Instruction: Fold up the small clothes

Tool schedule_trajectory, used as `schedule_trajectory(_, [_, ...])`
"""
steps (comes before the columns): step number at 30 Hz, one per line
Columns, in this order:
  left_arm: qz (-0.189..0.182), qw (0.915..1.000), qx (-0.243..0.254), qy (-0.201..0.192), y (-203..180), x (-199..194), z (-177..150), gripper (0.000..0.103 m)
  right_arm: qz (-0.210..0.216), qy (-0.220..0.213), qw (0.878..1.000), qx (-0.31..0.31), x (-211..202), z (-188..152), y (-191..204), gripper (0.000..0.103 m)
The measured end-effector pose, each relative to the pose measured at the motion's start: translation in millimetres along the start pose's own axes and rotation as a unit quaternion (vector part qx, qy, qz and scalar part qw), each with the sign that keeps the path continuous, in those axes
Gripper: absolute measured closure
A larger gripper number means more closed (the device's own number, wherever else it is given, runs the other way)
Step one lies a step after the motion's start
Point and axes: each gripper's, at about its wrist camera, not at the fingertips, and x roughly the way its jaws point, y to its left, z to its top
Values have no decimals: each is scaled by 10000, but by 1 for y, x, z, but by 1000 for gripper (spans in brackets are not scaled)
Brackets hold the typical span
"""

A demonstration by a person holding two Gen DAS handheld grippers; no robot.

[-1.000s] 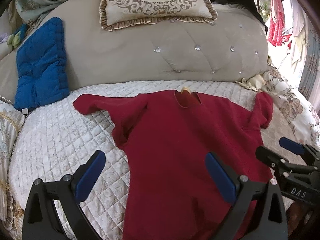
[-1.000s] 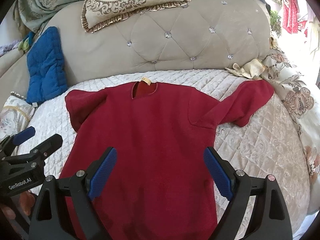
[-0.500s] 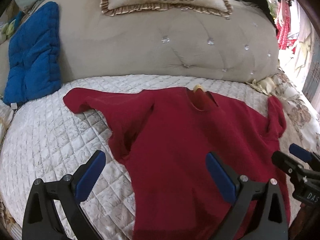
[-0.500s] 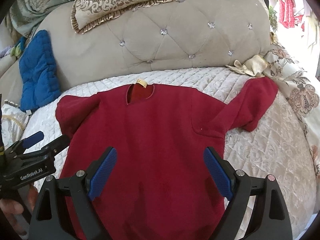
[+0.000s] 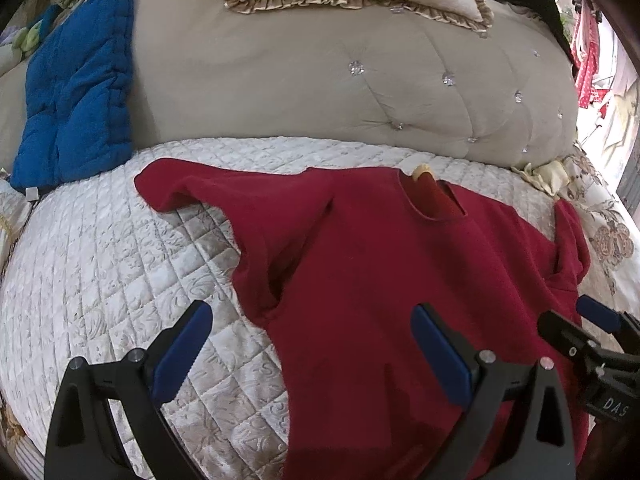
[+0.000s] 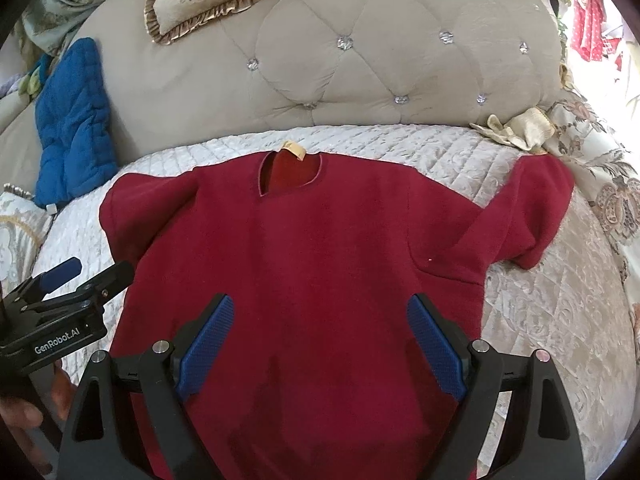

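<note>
Showing both grippers wide apart, only right wrist view reveals red shirt's [image 6: 312,264] right sleeve [image 6: 528,216] fully

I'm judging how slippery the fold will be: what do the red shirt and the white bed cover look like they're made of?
The red shirt looks like a soft, matte knit, perhaps fleece or brushed cotton: no sheen, slightly fuzzy surface, thick soft edges. The bed cover looks like quilted satin-like fabric, stitched in small squares with an embossed pattern and a faint sheen.
</note>
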Motion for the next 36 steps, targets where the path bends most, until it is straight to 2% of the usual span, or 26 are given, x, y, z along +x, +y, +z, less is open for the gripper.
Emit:
schedule_trajectory(7, [-124,9994,-265,196,19,4,12,2,83,58,9999,-127,7,2,10,32])
schedule_trajectory(10, [-134,9973,-665,264,45,8,28,2,193,48,9995,-227,9,7,20,31])
schedule_trajectory(14, [283,9950,-956,43,77,8,50,2,585,19,9967,-565,13,23,46,32])
schedule_trajectory(17, [471,9918,-1185,102,103,21,59,2,845,13,9934,-771,23,37,70,33])
schedule_trajectory(20, [624,9848,-1601,257,137,38,53,2,979,-5,9910,-911,32,46,91,38])
schedule_trajectory(23, [865,9780,-1869,326,163,40,44,2,1293,-71,9848,-1155,41,62,121,44])
schedule_trajectory(28, [1450,9613,-2329,253,206,37,31,2,1726,-38,9724,-1568,70,94,182,49])
schedule_trajectory(31, [1843,9528,-2392,315,220,38,27,2,1899,256,9655,-1764,98,113,225,52])
schedule_trajectory(36, [1884,9468,-2591,319,240,40,21,2,2068,884,9532,-2019,146,134,297,52])
